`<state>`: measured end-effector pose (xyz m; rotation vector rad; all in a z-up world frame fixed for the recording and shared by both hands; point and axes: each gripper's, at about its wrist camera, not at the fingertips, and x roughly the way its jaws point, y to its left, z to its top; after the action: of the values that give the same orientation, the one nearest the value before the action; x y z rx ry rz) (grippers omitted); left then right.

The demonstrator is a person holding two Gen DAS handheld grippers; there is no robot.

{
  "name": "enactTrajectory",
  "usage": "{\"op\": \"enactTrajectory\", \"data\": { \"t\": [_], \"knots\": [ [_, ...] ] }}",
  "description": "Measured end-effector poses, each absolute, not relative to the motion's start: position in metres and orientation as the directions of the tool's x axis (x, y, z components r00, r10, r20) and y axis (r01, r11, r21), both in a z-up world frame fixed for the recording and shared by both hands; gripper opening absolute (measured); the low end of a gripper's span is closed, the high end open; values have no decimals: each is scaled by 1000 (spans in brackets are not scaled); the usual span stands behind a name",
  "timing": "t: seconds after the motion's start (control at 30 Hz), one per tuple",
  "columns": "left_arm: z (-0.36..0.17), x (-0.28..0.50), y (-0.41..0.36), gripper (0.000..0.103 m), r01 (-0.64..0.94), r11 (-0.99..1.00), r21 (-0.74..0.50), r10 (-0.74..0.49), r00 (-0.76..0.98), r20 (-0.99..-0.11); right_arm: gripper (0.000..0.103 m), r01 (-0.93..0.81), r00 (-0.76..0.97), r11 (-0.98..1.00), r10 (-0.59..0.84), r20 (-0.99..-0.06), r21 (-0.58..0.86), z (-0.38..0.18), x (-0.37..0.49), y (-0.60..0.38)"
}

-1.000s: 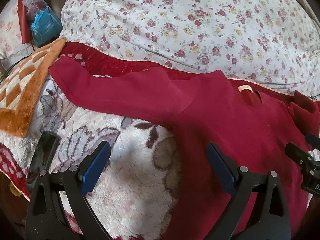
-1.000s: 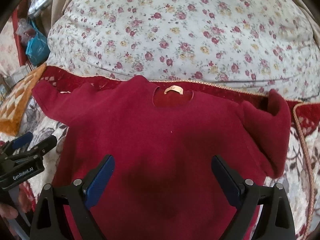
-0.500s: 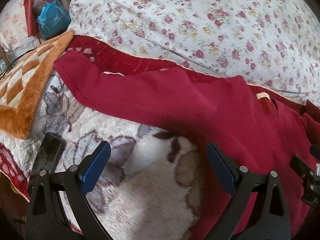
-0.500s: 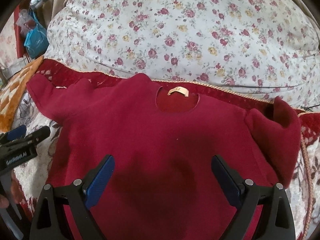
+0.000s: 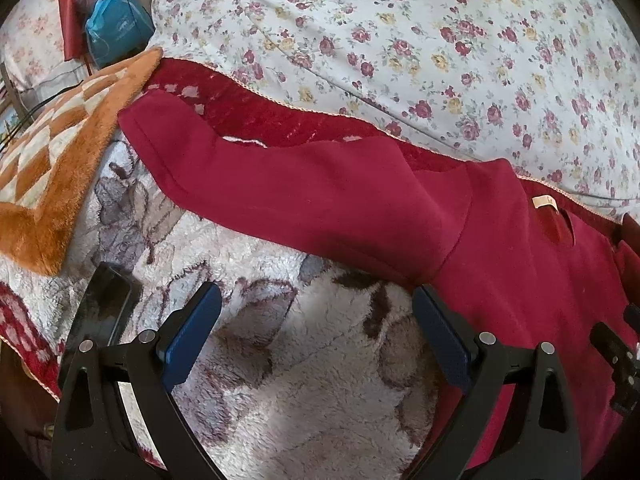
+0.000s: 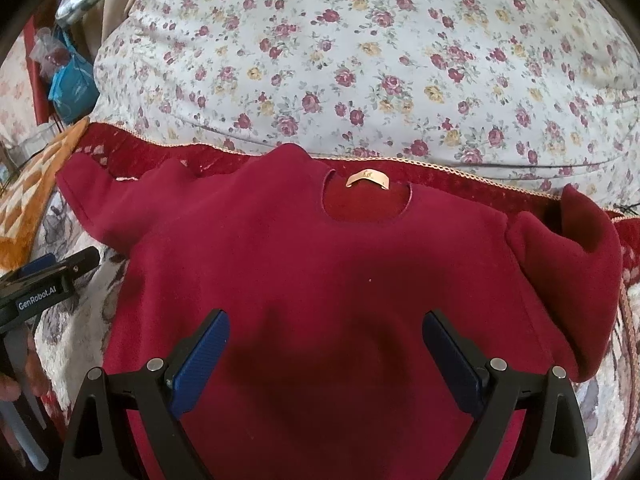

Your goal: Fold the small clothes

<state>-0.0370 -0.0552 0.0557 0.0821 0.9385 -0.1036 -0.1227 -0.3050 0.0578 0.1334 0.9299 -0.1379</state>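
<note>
A small dark red sweater (image 6: 320, 272) lies flat on a fluffy patterned blanket (image 5: 312, 400), neck label (image 6: 368, 178) up. Its left sleeve (image 5: 288, 196) stretches out to the left. Its right sleeve (image 6: 576, 256) is folded back over itself. My left gripper (image 5: 318, 332) is open and empty, hovering over the blanket just below the left sleeve near the armpit. It also shows at the left edge of the right wrist view (image 6: 48, 280). My right gripper (image 6: 324, 352) is open and empty above the middle of the sweater's body.
A large floral duvet (image 6: 380, 60) bulges behind the sweater. An orange checked mat (image 5: 52, 160) lies at the left. A dark phone (image 5: 104, 312) lies on the blanket near my left gripper. A blue bag (image 5: 116, 32) sits at the far left.
My left gripper has moved left and forward, off the sweater's body to below the left sleeve. My right gripper has edged closer over the body. Both stay open.
</note>
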Motion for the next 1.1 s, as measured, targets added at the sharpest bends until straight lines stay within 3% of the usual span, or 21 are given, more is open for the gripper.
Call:
{"op": "enactTrajectory", "data": {
  "t": [1.1],
  "knots": [
    [70,-60,-113,96,260,965,34,-130,588,-798,96,309,594,950,-150,-790,52,63,-133,-335]
  ]
}}
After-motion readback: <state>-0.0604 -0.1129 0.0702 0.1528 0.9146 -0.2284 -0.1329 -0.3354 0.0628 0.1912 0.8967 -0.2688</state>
